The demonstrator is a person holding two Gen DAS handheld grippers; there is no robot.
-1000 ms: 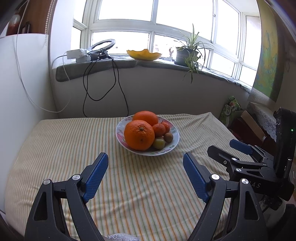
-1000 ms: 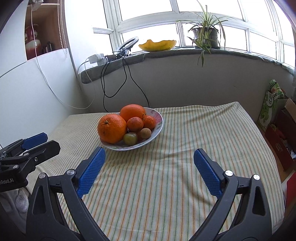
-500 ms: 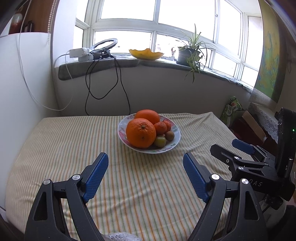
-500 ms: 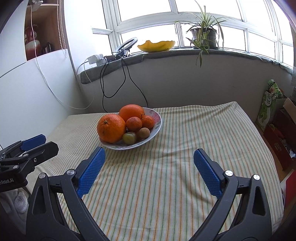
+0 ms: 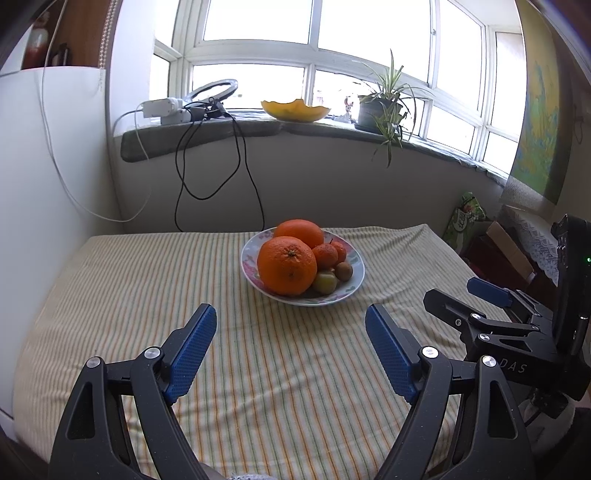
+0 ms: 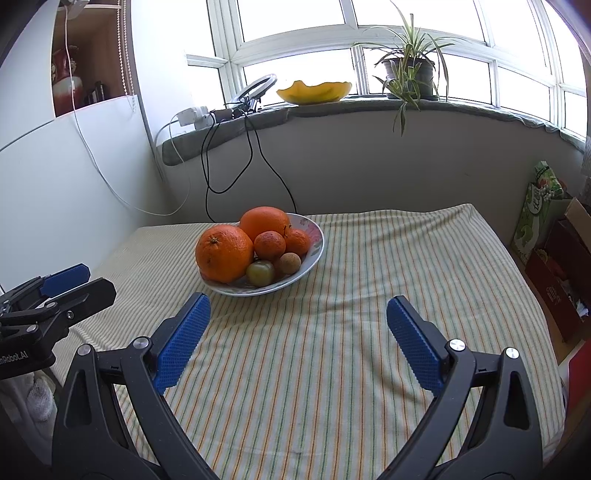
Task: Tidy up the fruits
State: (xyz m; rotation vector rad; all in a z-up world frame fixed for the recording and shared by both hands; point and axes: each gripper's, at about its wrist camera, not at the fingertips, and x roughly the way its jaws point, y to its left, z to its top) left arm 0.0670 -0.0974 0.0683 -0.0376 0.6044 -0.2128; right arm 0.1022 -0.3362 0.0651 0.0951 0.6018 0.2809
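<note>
Wooden shelf (image 6: 86, 55) with red vase (image 6: 61, 79), right wrist view only

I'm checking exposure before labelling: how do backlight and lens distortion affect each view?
Left wrist view: window panes blown out white, yet the fruit plate stays readable; the windowsill bows from the fisheye. Right wrist view: same blown window, dark vignette in the corners, striped tablecloth sharp, only soft shadows under the right tongs.

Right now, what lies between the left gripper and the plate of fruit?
Only bare striped tablecloth. In the left wrist view, nothing sits between the open left gripper and the plate.
</note>
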